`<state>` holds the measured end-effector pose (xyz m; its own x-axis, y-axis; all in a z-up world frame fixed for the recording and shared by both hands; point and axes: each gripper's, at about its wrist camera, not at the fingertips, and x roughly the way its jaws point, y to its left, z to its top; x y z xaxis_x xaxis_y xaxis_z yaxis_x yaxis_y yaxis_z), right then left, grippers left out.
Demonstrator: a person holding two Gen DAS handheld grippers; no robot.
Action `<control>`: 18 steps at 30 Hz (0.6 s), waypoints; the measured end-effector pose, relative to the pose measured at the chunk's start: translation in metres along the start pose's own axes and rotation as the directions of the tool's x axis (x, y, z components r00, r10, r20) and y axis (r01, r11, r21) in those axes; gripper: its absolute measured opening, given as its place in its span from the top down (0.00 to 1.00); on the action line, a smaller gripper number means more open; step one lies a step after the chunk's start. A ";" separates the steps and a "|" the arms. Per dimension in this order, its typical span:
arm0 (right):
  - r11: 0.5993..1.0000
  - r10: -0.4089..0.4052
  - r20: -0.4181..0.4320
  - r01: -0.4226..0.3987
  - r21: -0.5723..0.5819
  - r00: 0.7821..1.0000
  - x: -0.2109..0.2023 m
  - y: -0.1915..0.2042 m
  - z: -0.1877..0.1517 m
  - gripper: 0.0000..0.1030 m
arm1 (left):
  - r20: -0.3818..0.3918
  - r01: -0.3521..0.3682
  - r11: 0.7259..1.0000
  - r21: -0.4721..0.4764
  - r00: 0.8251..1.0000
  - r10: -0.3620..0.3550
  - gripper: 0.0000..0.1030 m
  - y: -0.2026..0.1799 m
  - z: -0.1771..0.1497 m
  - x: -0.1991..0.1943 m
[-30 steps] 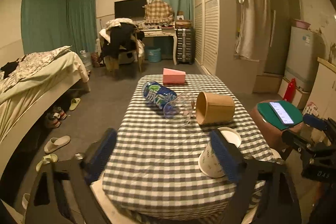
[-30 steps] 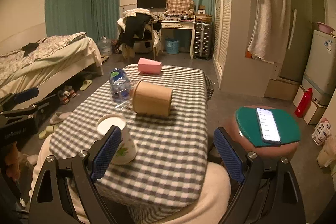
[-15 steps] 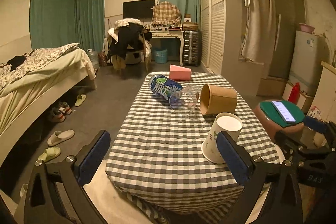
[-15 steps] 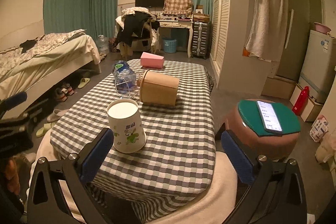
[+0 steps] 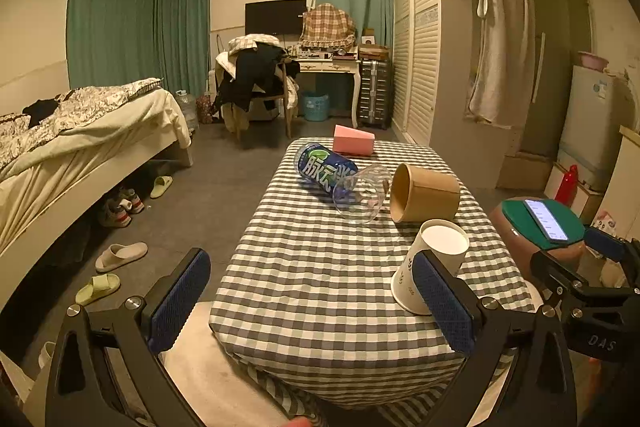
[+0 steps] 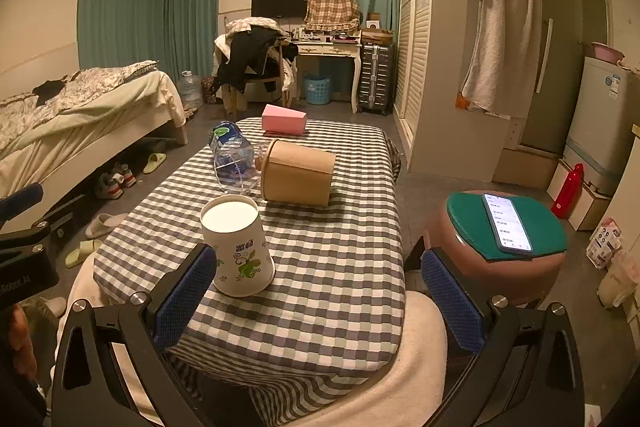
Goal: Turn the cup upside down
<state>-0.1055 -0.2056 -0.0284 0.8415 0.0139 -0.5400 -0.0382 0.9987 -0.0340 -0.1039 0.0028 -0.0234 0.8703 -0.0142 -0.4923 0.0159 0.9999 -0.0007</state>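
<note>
A white paper cup with a green flower print [image 6: 237, 250] stands upside down, wide mouth down, on the checked tablecloth [image 6: 340, 267] near the front edge; it also shows in the left wrist view [image 5: 432, 259]. My left gripper [image 5: 316, 301] is open and empty, held before the table's front edge, its right finger in front of the cup. My right gripper [image 6: 320, 301] is open and empty, just in front of the cup, not touching it.
A brown cup [image 5: 425, 193], a clear glass [image 5: 362, 193] and a blue bottle [image 5: 322, 169] lie on their sides mid-table, with a pink box [image 5: 353, 141] behind. A stool with a phone [image 6: 506, 221] stands right. A bed [image 5: 80, 135] and slippers are left.
Both grippers have pulled back and up from the table, so the cup looks farther away. The cup stands where it was, upside down.
</note>
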 end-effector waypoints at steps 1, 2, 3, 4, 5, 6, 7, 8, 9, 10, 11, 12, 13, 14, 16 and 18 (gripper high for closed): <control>1.000 0.000 0.000 0.000 -0.002 1.000 0.000 0.001 0.000 0.00 | 0.000 -0.005 1.000 0.000 1.000 0.005 0.00 0.000 0.000 0.000; 1.000 0.001 -0.001 -0.001 -0.004 1.000 0.000 0.001 0.000 0.00 | 0.000 -0.006 1.000 0.000 1.000 0.006 0.00 0.001 0.000 0.000; 1.000 0.001 -0.001 -0.001 -0.006 1.000 0.000 0.001 0.000 0.00 | 0.000 -0.008 1.000 0.002 1.000 0.008 0.00 0.001 -0.001 0.000; 1.000 0.001 -0.001 -0.001 -0.005 1.000 0.000 0.002 0.000 0.00 | 0.000 -0.008 1.000 0.002 1.000 0.008 0.00 0.001 -0.001 0.000; 1.000 0.002 -0.002 -0.002 -0.005 1.000 0.000 0.002 0.000 0.00 | 0.000 -0.008 1.000 0.001 1.000 0.008 0.00 0.001 0.000 0.000; 1.000 0.002 -0.004 -0.002 -0.005 1.000 0.000 0.002 0.000 0.00 | 0.000 -0.010 1.000 0.001 1.000 0.010 0.00 0.001 0.000 0.001; 1.000 0.003 -0.004 -0.003 -0.004 1.000 0.000 0.002 0.000 0.00 | 0.001 -0.011 1.000 0.002 1.000 0.011 0.00 0.001 0.000 0.001; 1.000 0.002 -0.005 -0.002 -0.005 1.000 0.001 0.003 0.001 0.00 | 0.001 -0.011 1.000 0.002 1.000 0.011 0.00 0.002 0.000 0.001; 1.000 0.002 -0.005 -0.002 -0.006 1.000 0.001 0.003 0.001 0.00 | 0.001 -0.011 1.000 0.002 1.000 0.011 0.00 0.002 0.000 0.001; 1.000 0.001 -0.004 -0.001 -0.005 1.000 0.001 0.003 0.000 0.00 | 0.001 -0.012 1.000 0.003 1.000 0.012 0.00 0.002 0.000 0.001; 1.000 0.001 -0.004 -0.001 -0.005 1.000 0.001 0.003 0.001 0.00 | 0.001 -0.013 1.000 0.004 1.000 0.013 0.00 0.002 -0.001 0.001; 1.000 0.002 -0.004 -0.002 -0.004 1.000 0.001 0.003 0.001 0.00 | 0.000 -0.011 1.000 0.003 1.000 0.011 0.00 0.002 0.000 0.001; 1.000 0.002 -0.003 -0.003 -0.004 1.000 0.002 0.003 0.000 0.00 | 0.000 -0.011 1.000 0.003 1.000 0.011 0.00 0.002 0.000 0.001; 1.000 0.001 -0.003 -0.001 -0.005 1.000 0.002 0.003 0.001 0.00 | 0.000 -0.012 1.000 0.002 1.000 0.012 0.00 0.002 0.000 0.001; 1.000 0.001 -0.004 -0.001 -0.005 1.000 0.002 0.003 0.000 0.00 | -0.001 -0.011 1.000 0.003 1.000 0.011 0.00 0.002 0.000 0.001; 1.000 0.003 -0.005 -0.003 -0.004 1.000 0.002 0.003 0.000 0.00 | 0.000 -0.013 1.000 0.003 1.000 0.013 0.00 0.002 0.000 0.001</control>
<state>-0.1040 -0.2029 -0.0292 0.8388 0.0164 -0.5443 -0.0427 0.9984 -0.0358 -0.1033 0.0048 -0.0238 0.8705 -0.0012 -0.4922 0.0063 0.9999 0.0087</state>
